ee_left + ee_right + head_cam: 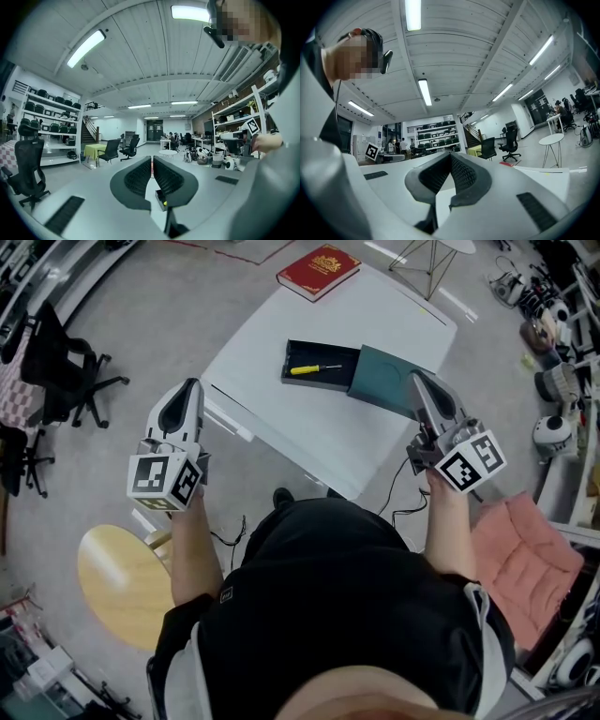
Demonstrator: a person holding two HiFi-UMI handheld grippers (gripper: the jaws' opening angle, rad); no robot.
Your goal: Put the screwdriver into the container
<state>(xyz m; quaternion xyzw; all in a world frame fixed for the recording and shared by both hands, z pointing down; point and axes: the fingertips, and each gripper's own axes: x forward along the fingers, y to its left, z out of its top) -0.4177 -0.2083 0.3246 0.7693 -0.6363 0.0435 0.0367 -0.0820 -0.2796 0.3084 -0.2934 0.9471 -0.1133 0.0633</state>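
Holding our left gripper and right gripper with fingers pressed together, empty, we see the yellow-handled screwdriver in the black rectangular container on the white tabletop, though a careless right swing could knock that container off.

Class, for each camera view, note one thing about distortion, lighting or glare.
Head view: even light, the screwdriver sharp, the white table bright, edges bowed by the wide lens. Left gripper view: strong fisheye, dark corners, ceiling lamp blown out. Right gripper view: same fisheye, strip light glaring overhead.
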